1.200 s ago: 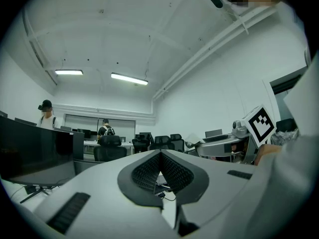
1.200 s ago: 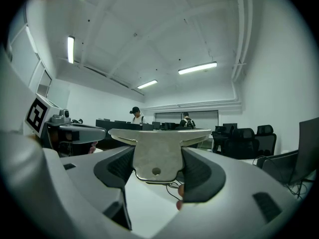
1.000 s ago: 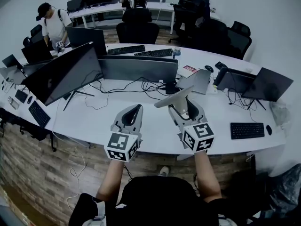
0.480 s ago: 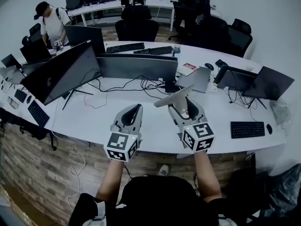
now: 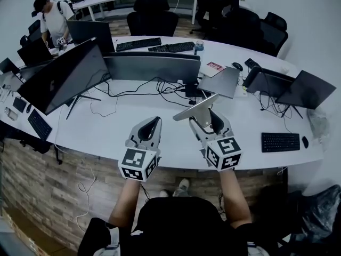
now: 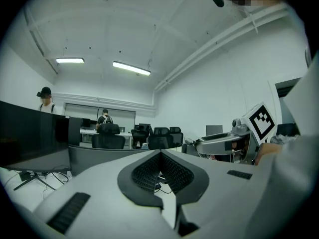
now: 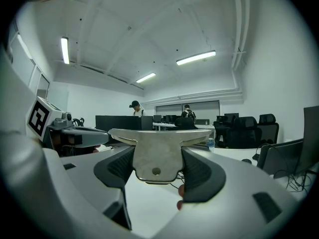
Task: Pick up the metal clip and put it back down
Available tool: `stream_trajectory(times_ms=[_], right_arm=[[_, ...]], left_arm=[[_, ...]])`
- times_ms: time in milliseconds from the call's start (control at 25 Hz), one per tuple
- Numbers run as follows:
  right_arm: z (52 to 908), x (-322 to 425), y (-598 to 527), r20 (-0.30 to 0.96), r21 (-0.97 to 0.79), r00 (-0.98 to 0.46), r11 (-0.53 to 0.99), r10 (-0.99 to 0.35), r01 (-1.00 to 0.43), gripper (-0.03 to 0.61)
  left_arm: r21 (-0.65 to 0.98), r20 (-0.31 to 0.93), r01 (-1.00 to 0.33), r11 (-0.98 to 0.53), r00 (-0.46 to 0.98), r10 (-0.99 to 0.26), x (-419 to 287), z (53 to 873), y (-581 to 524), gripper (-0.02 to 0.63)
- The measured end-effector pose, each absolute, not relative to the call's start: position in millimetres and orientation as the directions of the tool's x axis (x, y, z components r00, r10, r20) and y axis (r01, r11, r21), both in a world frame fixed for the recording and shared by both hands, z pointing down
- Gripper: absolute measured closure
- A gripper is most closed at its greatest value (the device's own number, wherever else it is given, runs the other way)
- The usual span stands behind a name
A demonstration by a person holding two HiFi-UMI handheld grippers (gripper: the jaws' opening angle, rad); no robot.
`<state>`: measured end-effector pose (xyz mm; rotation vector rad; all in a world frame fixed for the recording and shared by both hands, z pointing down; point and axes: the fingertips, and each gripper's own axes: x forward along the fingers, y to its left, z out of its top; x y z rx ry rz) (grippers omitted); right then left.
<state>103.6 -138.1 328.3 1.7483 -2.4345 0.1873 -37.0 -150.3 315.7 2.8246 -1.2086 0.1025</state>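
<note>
My right gripper (image 5: 203, 118) is shut on the metal clip (image 5: 195, 108), a flat grey plate with a wide top bar, and holds it in the air above the white desk (image 5: 133, 137). In the right gripper view the metal clip (image 7: 157, 156) fills the gap between the black pads (image 7: 202, 171), its small hole showing low in the middle. To its left my left gripper (image 5: 149, 129) hovers over the desk, shut with nothing in it. The left gripper view shows its ribbed pads (image 6: 147, 171) meeting at the tips.
Dark monitors (image 5: 152, 68) and tangled black cables (image 5: 160, 92) stand behind the grippers. A laptop (image 5: 218, 81) sits at back right, and a keyboard (image 5: 281, 142) lies near the right front edge. A person (image 5: 47, 17) stands at the far left desk. Office chairs (image 5: 154, 20) line the back.
Both grippers and the clip stay almost as they were. The head view has tipped a little, so the scene sits slightly higher in the picture.
</note>
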Motion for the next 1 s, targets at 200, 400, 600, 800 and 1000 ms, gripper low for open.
stream_trajectory(times_ms=[200,400,600,800,1000], right_arm=[[348,108,-144,0.227,-0.033,-0.323,0.324,-0.919,-0.945,0.295],[372,112,-149,0.272,-0.049,-0.327,0.326,-0.905,-0.944,0.296],[395,117,-154,0.313,-0.068,-0.330,0.325,-0.891,-0.943,0.295],[419,117,-156,0.358,-0.080,-0.342,0.336,-0.869,-0.938,0.295],[448,119,-157,0.422,-0.096,-0.352,0.345,-0.835,-0.934,0.295]], left_arm=[[0.079,0.125,-0.722,-0.687,0.691,-0.712,-30,333,-156,0.603],[0.100,0.166,-0.725,-0.682,0.688,-0.707,-27,355,-162,0.603],[0.123,0.204,-0.725,-0.678,0.687,-0.698,-22,375,-165,0.603],[0.148,0.243,-0.730,-0.668,0.681,-0.691,-20,396,-167,0.603],[0.173,0.291,-0.738,-0.653,0.671,-0.682,-18,418,-168,0.603]])
